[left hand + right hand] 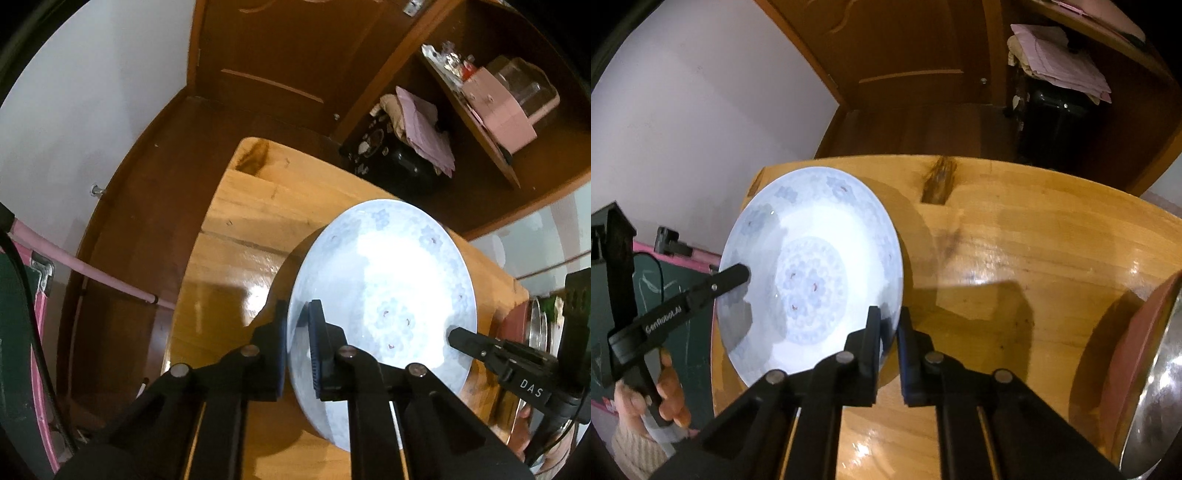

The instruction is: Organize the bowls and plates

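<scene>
White lettering reads "GenRoboLAI" along the left gripper (pixel 744 275) as the right wrist view shows it, and "DAS" on the right gripper (pixel 452 334) in the left wrist view. There are two grippers, both black with ribbed dark-blue pads, and each is pinched tight on the rim of one round, glossy white porcelain plate (pixel 812 273) with pale blue flower motifs, the left on one edge and the right on the opposite edge. The plate lies on a varnished yellow wooden table (pixel 1015 258). At the table's right edge sit one shiny steel dish (pixel 1156 387) and one reddish-brown plate (pixel 1126 354). A hand (pixel 670 391) grips the left handle.
</scene>
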Tool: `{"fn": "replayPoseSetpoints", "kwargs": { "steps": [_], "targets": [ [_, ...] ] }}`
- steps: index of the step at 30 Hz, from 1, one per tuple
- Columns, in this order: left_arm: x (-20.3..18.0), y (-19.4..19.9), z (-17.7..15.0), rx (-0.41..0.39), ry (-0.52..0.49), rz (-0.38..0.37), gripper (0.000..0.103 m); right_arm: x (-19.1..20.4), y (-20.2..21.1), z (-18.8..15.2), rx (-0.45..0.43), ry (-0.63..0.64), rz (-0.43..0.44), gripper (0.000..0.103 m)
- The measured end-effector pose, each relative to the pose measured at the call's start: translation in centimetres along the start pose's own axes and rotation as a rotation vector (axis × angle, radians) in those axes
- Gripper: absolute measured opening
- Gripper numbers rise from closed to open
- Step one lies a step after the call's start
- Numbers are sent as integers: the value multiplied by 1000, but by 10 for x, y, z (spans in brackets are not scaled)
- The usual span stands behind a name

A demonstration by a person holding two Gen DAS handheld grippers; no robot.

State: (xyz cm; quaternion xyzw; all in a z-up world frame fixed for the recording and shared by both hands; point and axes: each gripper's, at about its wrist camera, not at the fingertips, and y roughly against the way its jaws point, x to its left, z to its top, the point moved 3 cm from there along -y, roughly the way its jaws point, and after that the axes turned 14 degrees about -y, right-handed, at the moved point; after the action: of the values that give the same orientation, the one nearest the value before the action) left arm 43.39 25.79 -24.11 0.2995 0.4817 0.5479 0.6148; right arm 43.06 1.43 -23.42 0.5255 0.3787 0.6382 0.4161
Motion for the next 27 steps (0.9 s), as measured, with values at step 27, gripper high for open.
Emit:
{"fn": "replayPoseSetpoints", "kwargs": {
  "steps": [27],
  "targets": [
    [-54, 67, -135, 129, -64, -91, 8, -33, 64, -144, 62, -25, 110, 8]
  ]
}}
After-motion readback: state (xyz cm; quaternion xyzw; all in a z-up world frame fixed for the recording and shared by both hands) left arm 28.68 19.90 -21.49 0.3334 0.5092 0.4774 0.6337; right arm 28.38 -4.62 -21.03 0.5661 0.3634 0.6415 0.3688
